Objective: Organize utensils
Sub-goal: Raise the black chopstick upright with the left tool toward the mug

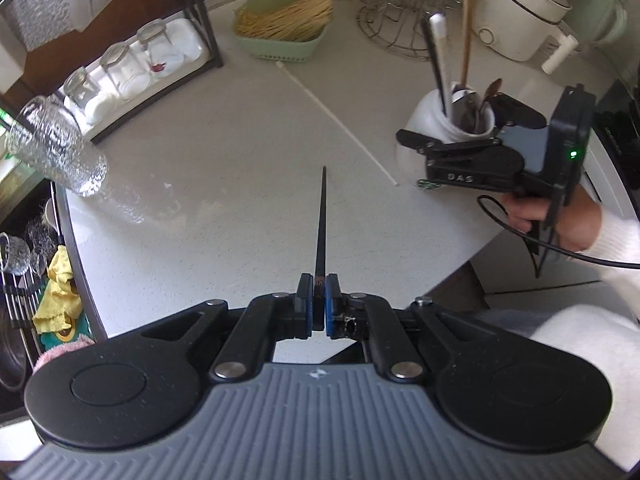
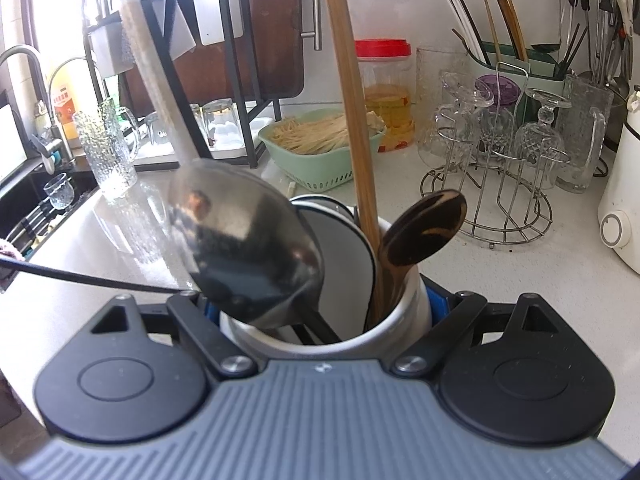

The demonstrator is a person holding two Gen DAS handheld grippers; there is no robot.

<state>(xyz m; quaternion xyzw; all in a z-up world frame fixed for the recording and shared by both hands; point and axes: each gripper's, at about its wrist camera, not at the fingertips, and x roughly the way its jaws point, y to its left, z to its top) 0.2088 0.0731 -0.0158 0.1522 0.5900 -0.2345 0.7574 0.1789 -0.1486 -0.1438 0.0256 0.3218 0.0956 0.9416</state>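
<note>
My left gripper (image 1: 319, 284) is shut on the thick end of a black chopstick (image 1: 321, 220), which points down over the grey counter (image 1: 200, 208). A white chopstick (image 1: 340, 120) lies flat on the counter beyond it. To the right, a hand holds my right gripper (image 1: 456, 120) with its jaws spread wide around a white utensil jar (image 1: 424, 120). In the right wrist view the right gripper's (image 2: 324, 300) pads sit against the jar (image 2: 408, 312) on both sides. The jar holds a metal spoon (image 2: 248, 248), a dark wooden spoon (image 2: 424, 228) and a long wooden handle (image 2: 356, 120).
A green basket of bamboo sticks (image 1: 280, 28) stands at the back. A textured glass mug (image 1: 56, 148) and a rack with glass jars (image 1: 120, 64) are at the left, above the sink (image 1: 24, 280). A wire glass stand (image 2: 492, 184) and a white cooker (image 1: 520, 12) are at the back right.
</note>
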